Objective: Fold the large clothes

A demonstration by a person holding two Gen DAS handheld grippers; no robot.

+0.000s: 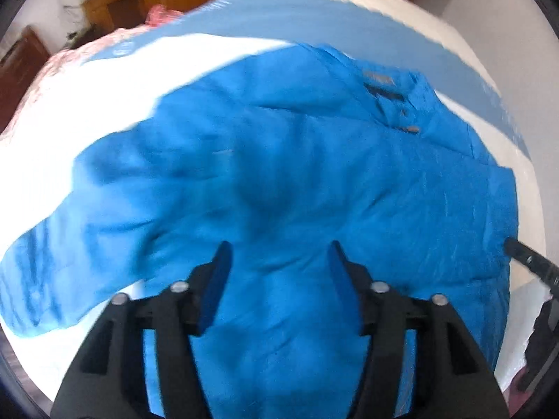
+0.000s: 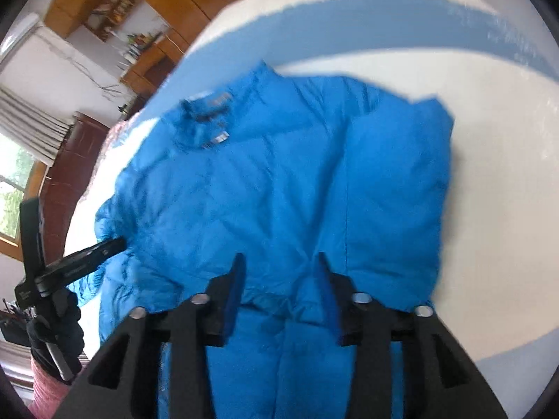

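Nearest in the left wrist view, the left tool hangs over the lower body of the blue puffer jacket, its jaws standing apart with only air between them; no fabric is pinched. In the right wrist view, the right tool is likewise parted, poised just above the jacket's hem, and it grips nothing either. Both views are blurred, so fine detail of the fabric is hard to read.

The jacket lies spread on a white bed sheet with a broad blue stripe. In the right wrist view the sleeve side on the picture's right looks already turned in over the body, giving a straight edge there. In the left wrist view the other sleeve stretches out loose across the sheet, unfolded. The collar, with its label, sits at the far end, lying flat.

So the fold seems partly made: one side in, one sleeve yet to bring over, and the lengthwise fold from hem to collar not yet done.

Farther off, a pink patterned cloth lies at the bed's far edge, and beyond stand wooden cabinets.
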